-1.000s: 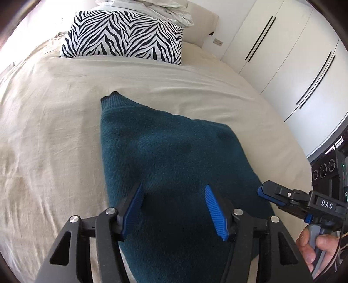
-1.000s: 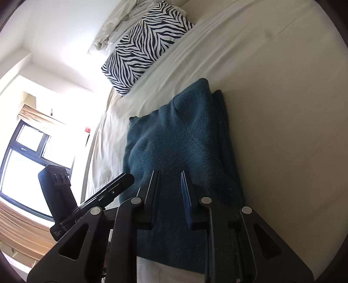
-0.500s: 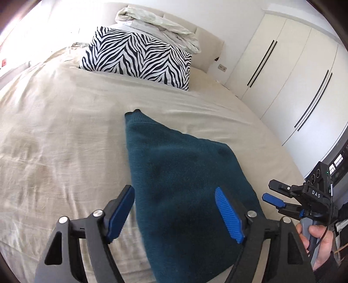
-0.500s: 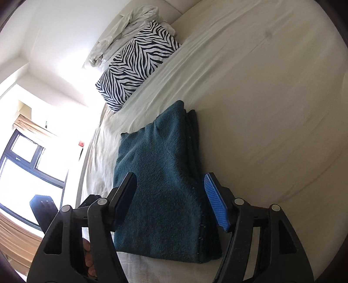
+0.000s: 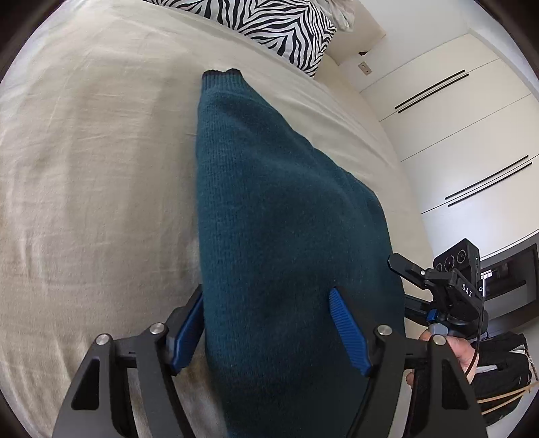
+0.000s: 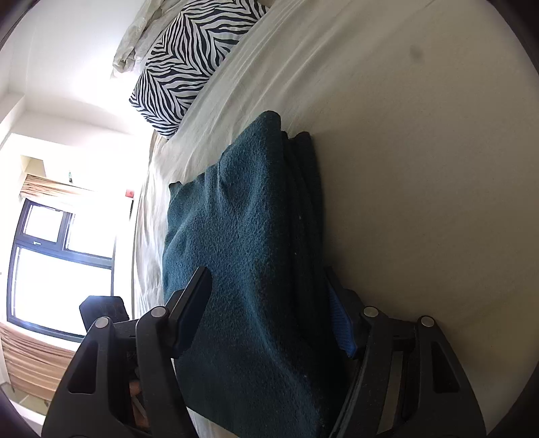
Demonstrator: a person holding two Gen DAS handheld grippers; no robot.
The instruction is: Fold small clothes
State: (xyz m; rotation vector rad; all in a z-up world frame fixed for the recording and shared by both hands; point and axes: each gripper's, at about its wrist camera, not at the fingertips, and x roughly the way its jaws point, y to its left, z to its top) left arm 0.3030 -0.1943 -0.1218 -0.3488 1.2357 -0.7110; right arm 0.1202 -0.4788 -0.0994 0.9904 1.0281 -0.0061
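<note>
We have the folded teal knitted sweater (image 5: 286, 236) lying on the beige bed sheet (image 5: 101, 185), below the zebra pillow (image 5: 269, 23). Our left gripper (image 5: 266, 323) and right gripper (image 6: 269, 310) are both wide open, straddling its near edge and holding nothing. It looks soft, thick and limp, so we should pinch all layers at the near corners.

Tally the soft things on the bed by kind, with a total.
Teal sweater: 1
Zebra pillow: 1
Crumpled white bedding: 1
Total: 3
</note>
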